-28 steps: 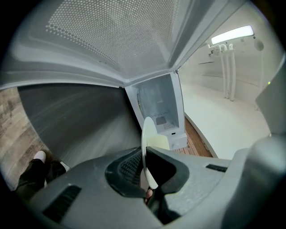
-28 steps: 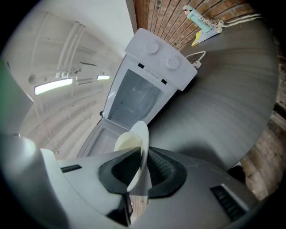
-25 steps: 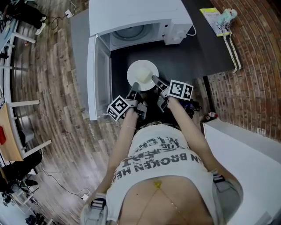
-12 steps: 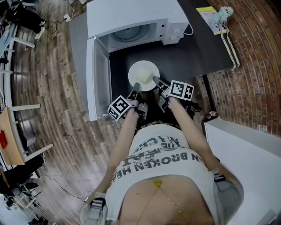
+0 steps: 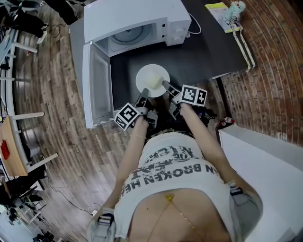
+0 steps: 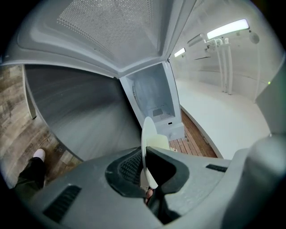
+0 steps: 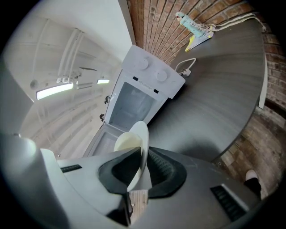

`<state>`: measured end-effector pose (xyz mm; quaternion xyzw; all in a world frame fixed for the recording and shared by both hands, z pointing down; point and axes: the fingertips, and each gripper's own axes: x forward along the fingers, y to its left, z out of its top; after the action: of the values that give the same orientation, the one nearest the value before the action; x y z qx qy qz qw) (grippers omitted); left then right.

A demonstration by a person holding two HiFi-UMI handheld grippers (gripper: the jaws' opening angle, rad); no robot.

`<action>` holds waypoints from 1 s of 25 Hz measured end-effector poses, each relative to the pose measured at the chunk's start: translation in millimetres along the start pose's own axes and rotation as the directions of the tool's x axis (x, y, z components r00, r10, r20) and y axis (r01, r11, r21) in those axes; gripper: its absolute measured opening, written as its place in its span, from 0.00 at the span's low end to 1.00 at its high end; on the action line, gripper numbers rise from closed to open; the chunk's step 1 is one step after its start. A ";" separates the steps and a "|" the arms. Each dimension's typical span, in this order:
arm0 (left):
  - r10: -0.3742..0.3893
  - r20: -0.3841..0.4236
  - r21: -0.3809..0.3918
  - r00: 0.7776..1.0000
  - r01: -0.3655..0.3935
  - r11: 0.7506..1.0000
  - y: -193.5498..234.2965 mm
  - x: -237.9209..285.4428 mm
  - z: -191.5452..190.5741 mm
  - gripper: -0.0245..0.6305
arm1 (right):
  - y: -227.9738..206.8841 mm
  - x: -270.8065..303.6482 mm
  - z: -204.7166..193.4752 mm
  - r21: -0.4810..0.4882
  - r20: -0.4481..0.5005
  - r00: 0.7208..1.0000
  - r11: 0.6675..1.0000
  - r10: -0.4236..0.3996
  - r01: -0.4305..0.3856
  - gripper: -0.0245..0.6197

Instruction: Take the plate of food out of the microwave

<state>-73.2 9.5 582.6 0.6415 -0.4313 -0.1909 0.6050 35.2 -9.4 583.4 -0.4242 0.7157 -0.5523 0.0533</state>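
Dark surface (image 5: 208, 52) took the upper middle of the head view, with wood floor (image 5: 57, 94) on its left and brick (image 5: 270, 85) on its right. White microwave (image 5: 137, 16) sat at the top of the frame, its door (image 5: 97, 80) swung wide open along the left side of the surface. The cavity was open and the glass turntable (image 5: 127, 34) showed inside.

Plate (image 5: 152, 78) with pale food (image 5: 154, 82) was outside the microwave, over the surface just below the cavity mouth. Couldn't tell if it rested on the surface or was held clear of it.

Left gripper (image 5: 143, 97) was pinching the plate's lower-left rim. Its own view showed the rim edge-on between the closed-in pads. Right gripper (image 5: 166, 86) was pinching the lower-right rim the same way.

Obstacles:
- The door was the nearest thing, just left of the left gripper.
- The microwave body was just above the plate.
- A white cable (image 5: 195, 26) trailed off the microwave's right side.
- A yellow booklet (image 5: 218, 10) and a small toy figure (image 5: 235, 7) lay in the upper right corner, well apart from the plate.

Bare surface ran from the plate rightward to the edge by the brick. The person (image 5: 175, 189) filled the lower middle, and a white unit (image 5: 270, 160) filled the lower right.
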 end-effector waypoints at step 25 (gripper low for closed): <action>0.062 0.165 -0.019 0.984 -0.060 0.998 -31.0 3.3 -94.1 0.07 | -37.3 -75.1 20.0 -0.050 -0.153 0.985 0.995 0.076 -0.084 0.11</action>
<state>10.8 61.2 572.7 0.6058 -0.4980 -0.2278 0.5771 114.2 24.6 577.5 -0.3534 0.7494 -0.5598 0.0092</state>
